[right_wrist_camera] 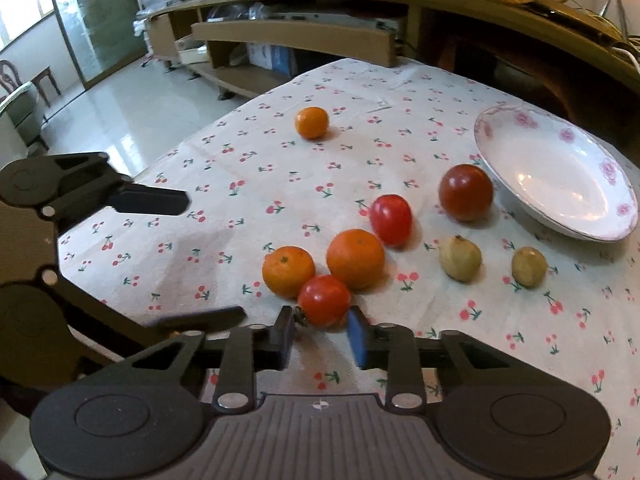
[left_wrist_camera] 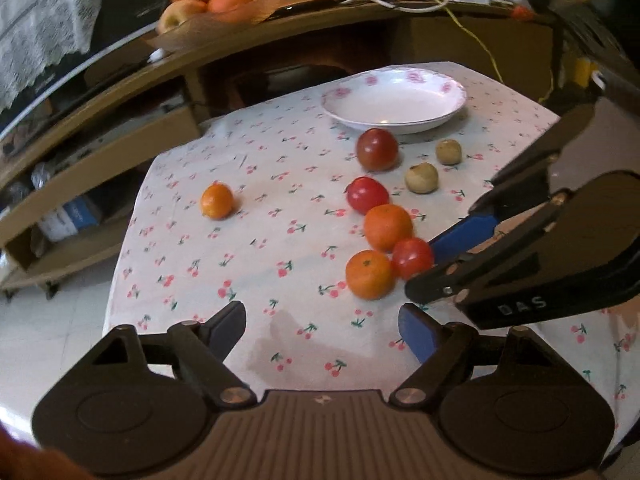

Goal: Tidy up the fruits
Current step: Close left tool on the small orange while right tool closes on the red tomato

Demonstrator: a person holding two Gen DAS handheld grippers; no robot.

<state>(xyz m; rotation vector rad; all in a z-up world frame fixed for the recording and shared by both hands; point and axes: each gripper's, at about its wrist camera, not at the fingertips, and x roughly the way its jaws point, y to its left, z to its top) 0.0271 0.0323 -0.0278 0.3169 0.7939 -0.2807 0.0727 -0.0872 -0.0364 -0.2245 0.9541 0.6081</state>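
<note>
- While the right gripper (right_wrist_camera: 322, 338) is reaching into the fruit cluster, its fingers are standing narrow around the nearest red tomato (right_wrist_camera: 324, 300), low in the centre of the right wrist view; the black pad (right_wrist_camera: 285, 334) is sitting against the tomato's left flank and the blue pad (right_wrist_camera: 358, 336) just beside its right flank, though blur is hiding whether both are pressing.
- In the left wrist view the same gripper (left_wrist_camera: 420, 264) is coming in from the right edge, its tips flanking that tomato (left_wrist_camera: 412, 258).
- The left gripper (left_wrist_camera: 322, 322) is hovering with its fingers spread wide over bare cherry-print tablecloth (left_wrist_camera: 260, 272) at the bottom of its view, holding and touching nothing.
- The tomato is touching two oranges (right_wrist_camera: 288, 270) (right_wrist_camera: 355, 258) just above it in the frame.
- Another red tomato (right_wrist_camera: 391, 220) and a darker one (right_wrist_camera: 466, 192) are lying further up and right, the darker one just beside the white flowered plate (right_wrist_camera: 500, 148) at the right edge.
- Two small yellowish fruits (right_wrist_camera: 460, 258) (right_wrist_camera: 529, 267) are sitting apart, below the plate.
- A lone orange (right_wrist_camera: 312, 122) is lying well apart, upper centre.
</note>
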